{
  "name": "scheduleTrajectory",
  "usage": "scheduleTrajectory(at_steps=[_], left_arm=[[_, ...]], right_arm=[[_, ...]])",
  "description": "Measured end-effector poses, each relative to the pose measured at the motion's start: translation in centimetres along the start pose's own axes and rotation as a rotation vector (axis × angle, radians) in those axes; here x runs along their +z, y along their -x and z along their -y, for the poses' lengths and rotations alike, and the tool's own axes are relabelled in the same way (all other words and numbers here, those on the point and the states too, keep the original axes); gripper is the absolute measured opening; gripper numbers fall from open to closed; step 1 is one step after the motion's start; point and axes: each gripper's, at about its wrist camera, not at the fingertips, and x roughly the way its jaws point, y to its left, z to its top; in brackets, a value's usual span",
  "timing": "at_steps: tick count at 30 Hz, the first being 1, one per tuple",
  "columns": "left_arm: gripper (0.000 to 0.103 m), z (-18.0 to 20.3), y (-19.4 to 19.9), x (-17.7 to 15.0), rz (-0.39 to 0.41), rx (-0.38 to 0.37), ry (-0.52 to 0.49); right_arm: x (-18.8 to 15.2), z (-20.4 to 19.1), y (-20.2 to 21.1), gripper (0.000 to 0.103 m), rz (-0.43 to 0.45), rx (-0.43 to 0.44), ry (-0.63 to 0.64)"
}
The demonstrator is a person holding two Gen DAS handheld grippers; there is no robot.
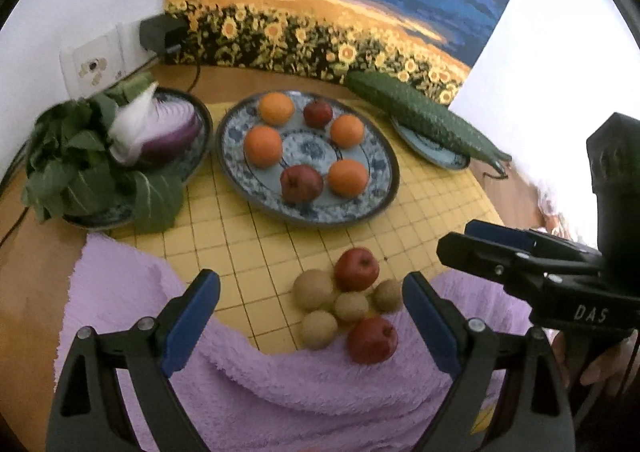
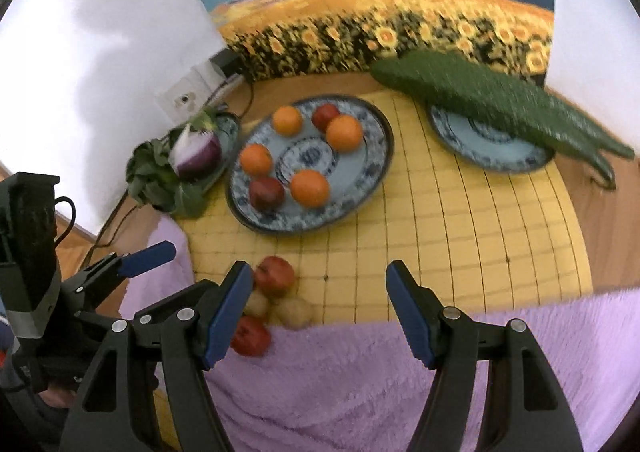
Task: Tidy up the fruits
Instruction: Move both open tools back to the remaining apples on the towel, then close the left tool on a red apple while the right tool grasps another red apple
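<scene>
Loose fruits (image 1: 352,308) partly hidden behind right gripper (image 2: 316,312) finger; left gripper (image 1: 312,312), right gripper gaping, empty.

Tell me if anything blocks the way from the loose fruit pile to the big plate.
Nothing visible does. Only bare yellow mat lies between the fruit pile and the big plate; both open grippers hang on the near side.

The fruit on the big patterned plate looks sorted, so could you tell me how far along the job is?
Done: four oranges and two red apples sit on the big plate. In hand: nothing; left gripper and right gripper are open, empty. Left: two apples and four brown fruits clustered by the purple towel.
</scene>
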Motion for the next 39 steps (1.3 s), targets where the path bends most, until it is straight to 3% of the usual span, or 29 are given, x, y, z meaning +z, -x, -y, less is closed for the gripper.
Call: scheduleTrajectory(at_steps=[7,13,18,24,29,35,39], left_arm=[[0.094,-0.3,-1.3,-0.3,-0.048,-0.01,-0.029],[0.086,-1.7,-0.7,-0.2,-0.061,-0.037,-0.003],[0.085,-1.9,-0.4,-0.6,-0.065,-0.051,-0.011],[0.085,-2.5,-0.3,-0.7,-0.058,-0.036,0.022],[0.085,-2.2,-0.2,-0.6,-0.052,-0.029,0.018],[0.085,-1.0,0.6,-0.3,-0.039,-0.015,-0.009],[0.07,0.4,1.4,-0.5,-0.042,-0.042,-0.024]], right_arm=[[-1.0,0.9,-1.5,0.071,-0.045,0.009,-0.05],[-1.0,0.5,-2.1,0.071,-0.06,0.018,-0.043],[0.0,-0.9,-3.0,0.07,-0.064,0.047,0.001],[1.0,-2.9,-4.6,0.049,-0.076,0.121,0.041],[0.9,-2.1,-6.5,0.029,-0.121,0.172,-0.016],[1.3,-0.5,-4.7,0.029,-0.061,0.2,-0.079],[1.2,0.3,-1.4,0.029,-0.014,0.196,-0.071]])
